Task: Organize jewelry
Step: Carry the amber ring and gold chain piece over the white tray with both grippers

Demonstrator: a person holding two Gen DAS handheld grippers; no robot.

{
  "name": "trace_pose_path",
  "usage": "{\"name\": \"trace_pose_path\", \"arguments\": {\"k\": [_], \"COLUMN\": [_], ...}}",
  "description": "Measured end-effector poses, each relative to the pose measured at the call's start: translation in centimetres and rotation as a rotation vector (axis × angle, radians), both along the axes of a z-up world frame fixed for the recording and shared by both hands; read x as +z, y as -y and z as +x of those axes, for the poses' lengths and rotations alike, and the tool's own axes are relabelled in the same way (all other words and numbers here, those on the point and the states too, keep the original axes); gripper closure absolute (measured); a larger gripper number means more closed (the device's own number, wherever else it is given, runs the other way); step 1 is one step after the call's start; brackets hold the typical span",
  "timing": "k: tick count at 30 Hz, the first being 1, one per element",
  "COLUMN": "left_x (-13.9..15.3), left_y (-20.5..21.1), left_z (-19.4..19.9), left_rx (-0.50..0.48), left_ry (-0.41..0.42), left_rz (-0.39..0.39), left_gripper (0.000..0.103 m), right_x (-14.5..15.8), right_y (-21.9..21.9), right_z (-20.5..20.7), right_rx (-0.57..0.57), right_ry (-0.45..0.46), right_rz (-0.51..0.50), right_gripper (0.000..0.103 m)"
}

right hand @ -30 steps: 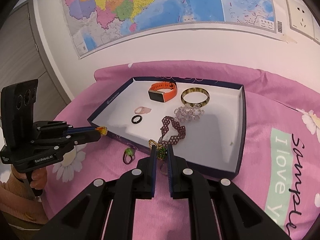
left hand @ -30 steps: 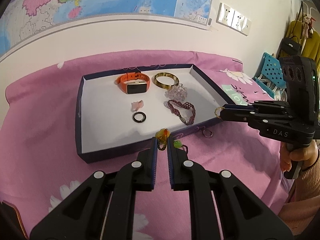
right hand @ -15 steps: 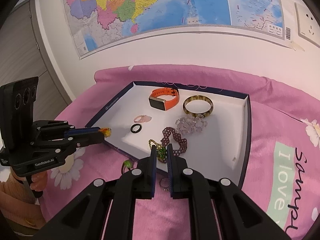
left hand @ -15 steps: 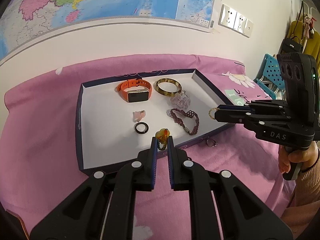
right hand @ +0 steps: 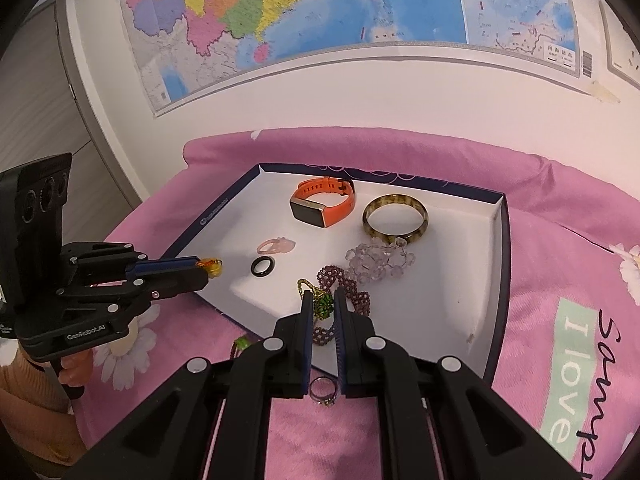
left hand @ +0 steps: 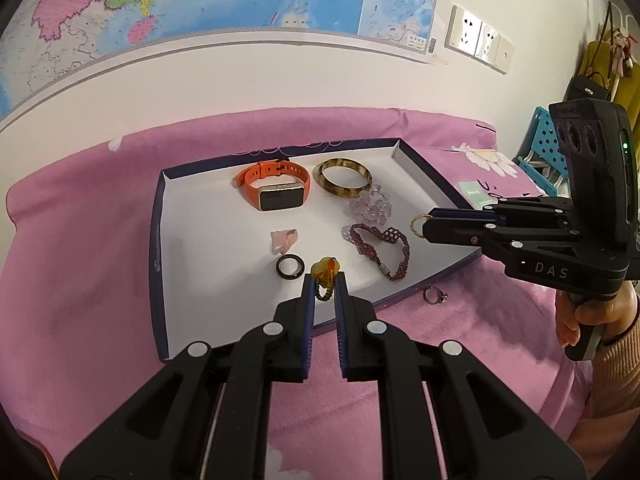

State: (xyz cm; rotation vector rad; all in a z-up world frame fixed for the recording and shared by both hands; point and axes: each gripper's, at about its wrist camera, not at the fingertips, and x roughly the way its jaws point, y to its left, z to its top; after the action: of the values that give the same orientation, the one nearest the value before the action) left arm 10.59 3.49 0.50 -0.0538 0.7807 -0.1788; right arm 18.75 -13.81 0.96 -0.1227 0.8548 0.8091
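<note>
- Left gripper (left hand: 325,280): jaws nearly closed, pinching an amber-stone ring (left hand: 326,268) on a small chain. Stone sits at the tips, chain hangs down between the pads.
- Right gripper (right hand: 323,298): jaws nearly closed on a green-stone piece (right hand: 323,305) with a gold loop sticking out past the tips.
- Both payloads are already over the tray (left hand: 200,320), a shallow white-floored box with dark walls on a pink cloth (left hand: 80,280).
- In the tray: orange watch (left hand: 276,192) and amber bangle (left hand: 344,178) at the far side, clear bead cluster (left hand: 370,206) and purple bead bracelet (left hand: 380,248) to the right, pink ring (left hand: 284,240) and black ring (left hand: 289,267) mid-floor.
- Key relation: left payload hangs just right of the black ring, near the tray's near wall. Free floor lies left and near of it; right payload hangs over the near end of the purple bracelet, so its free floor lies further right.
- My read: both are at the drop step; left is better placed, right risks tangling with the bracelet.
- Still outside the tray: 1 silver ring (left hand: 434,295) on the cloth just off the near-right wall, closer to the right gripper, plus a green-stone ring (right hand: 240,345) by the near-left wall.
</note>
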Motion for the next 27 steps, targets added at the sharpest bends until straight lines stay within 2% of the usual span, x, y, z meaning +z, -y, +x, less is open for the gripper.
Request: {"name": "trace_pose_path", "arguments": {"k": [27], "left_x": [-0.8], "left_y": [0.1], "left_z": [1.7], "left_rx": [0.015], "left_ry": [-0.024], "left_rz": [0.003], "left_gripper": [0.093], "right_x": [-1.1], "right_y": [-1.3], "right_z": [1.9], "right_rx": [0.004], "right_ry": [-0.027], "right_rz": [-0.022], "right_gripper": [0.094]}}
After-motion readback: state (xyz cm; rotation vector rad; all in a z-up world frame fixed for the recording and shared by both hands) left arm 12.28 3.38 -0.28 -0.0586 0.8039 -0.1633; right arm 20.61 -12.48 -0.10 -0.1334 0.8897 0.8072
